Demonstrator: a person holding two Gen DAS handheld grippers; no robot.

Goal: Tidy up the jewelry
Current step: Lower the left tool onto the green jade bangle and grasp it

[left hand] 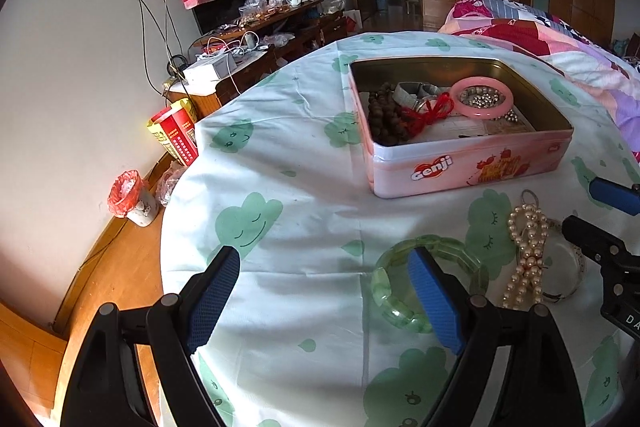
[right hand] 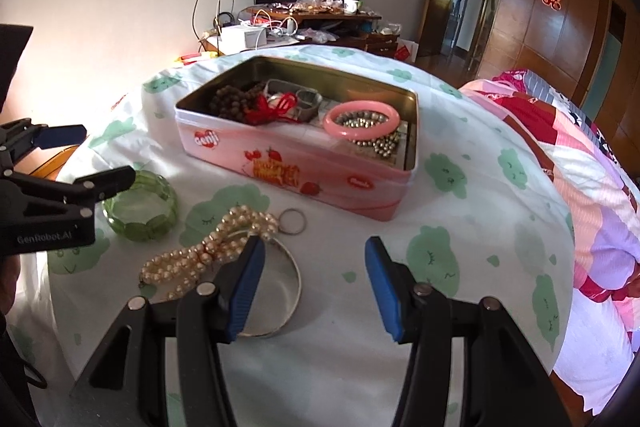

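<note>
A pink open tin point(left hand: 472, 167) point(right hand: 288, 167) stands on the table and holds brown beads point(left hand: 382, 119), a red cord point(left hand: 430, 111), a pink bangle point(left hand: 482, 99) point(right hand: 362, 121) and silver beads. On the cloth in front lie a green bracelet point(left hand: 388, 291) point(right hand: 140, 207), a pearl strand point(left hand: 526, 247) point(right hand: 208, 251) and a silver bangle point(right hand: 288, 291). My left gripper point(left hand: 324, 267) is open, its right finger over the green bracelet. My right gripper point(right hand: 314, 259) is open and empty, its left finger over the silver bangle.
The round table has a white cloth with green clouds point(left hand: 280, 155). A bed with a patchwork quilt point(right hand: 580, 155) lies to the right. A cluttered wooden TV stand point(left hand: 256, 39) stands by the wall. A red box point(left hand: 176, 135) and a small bin point(left hand: 132, 197) sit on the floor at left.
</note>
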